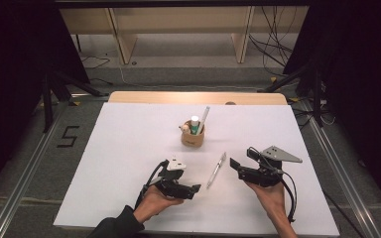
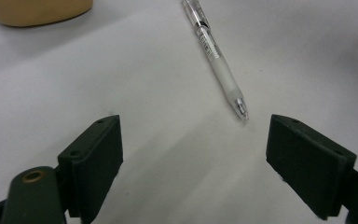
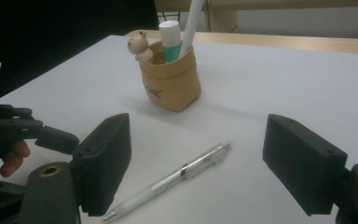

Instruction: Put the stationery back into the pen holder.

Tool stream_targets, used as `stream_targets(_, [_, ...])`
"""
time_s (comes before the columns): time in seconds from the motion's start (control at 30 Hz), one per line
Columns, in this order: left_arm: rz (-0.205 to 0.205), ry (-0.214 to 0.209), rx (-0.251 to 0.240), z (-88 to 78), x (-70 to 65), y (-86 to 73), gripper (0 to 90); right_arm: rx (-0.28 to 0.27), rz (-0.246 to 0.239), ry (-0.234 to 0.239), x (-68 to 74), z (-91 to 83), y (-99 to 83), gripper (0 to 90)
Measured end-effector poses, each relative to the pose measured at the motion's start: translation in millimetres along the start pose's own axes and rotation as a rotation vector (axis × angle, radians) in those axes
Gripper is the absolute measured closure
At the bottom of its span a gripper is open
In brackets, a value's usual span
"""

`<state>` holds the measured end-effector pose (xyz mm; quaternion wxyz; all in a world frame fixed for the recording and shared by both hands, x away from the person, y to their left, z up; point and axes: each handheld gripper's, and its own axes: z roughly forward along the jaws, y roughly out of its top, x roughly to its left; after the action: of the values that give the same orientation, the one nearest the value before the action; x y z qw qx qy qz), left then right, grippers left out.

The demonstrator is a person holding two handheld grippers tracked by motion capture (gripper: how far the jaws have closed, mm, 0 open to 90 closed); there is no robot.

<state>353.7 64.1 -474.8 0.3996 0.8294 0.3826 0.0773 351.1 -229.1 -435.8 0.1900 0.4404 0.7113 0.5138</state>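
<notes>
A clear and white pen lies flat on the white table sheet, between my two grippers. My left gripper is open just left of the pen's tip, jaws wide with nothing between them. My right gripper is open to the pen's right; its jaws straddle the pen without touching it. A tan pen holder stands behind the pen. It holds a white pen, a glue stick and a small bear figure.
The holder's edge shows at the top left of the left gripper view. The table's wooden far edge runs behind the sheet. Dark curtains and tripod legs flank the table.
</notes>
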Motion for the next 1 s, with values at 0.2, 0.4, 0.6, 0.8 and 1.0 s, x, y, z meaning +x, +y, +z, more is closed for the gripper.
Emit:
stream_targets(0.2, [0.001,0.003,0.005,2.6,-2.4,2.7,18.7,0.004,0.013,0.001,1.4,-4.5,-8.5,24.4])
stream_targets(0.4, [0.01,0.001,0.004,7.6,-6.6,7.9,19.5,0.0,0.024,0.017,3.9,-8.2,-13.5,24.1])
stream_targets(0.6, [0.035,0.006,0.01,12.3,-8.6,11.8,21.9,0.006,0.014,0.018,6.7,-10.6,-17.4,24.1])
stream_targets(0.8, [0.042,0.0,0.007,16.1,-12.8,17.3,23.8,0.009,0.012,0.018,9.2,-11.4,-20.4,24.1])
stream_targets(1.0, [0.051,-0.009,0.009,20.0,-15.6,19.7,27.8,0.007,0.013,0.013,8.5,-15.0,-22.2,24.1])
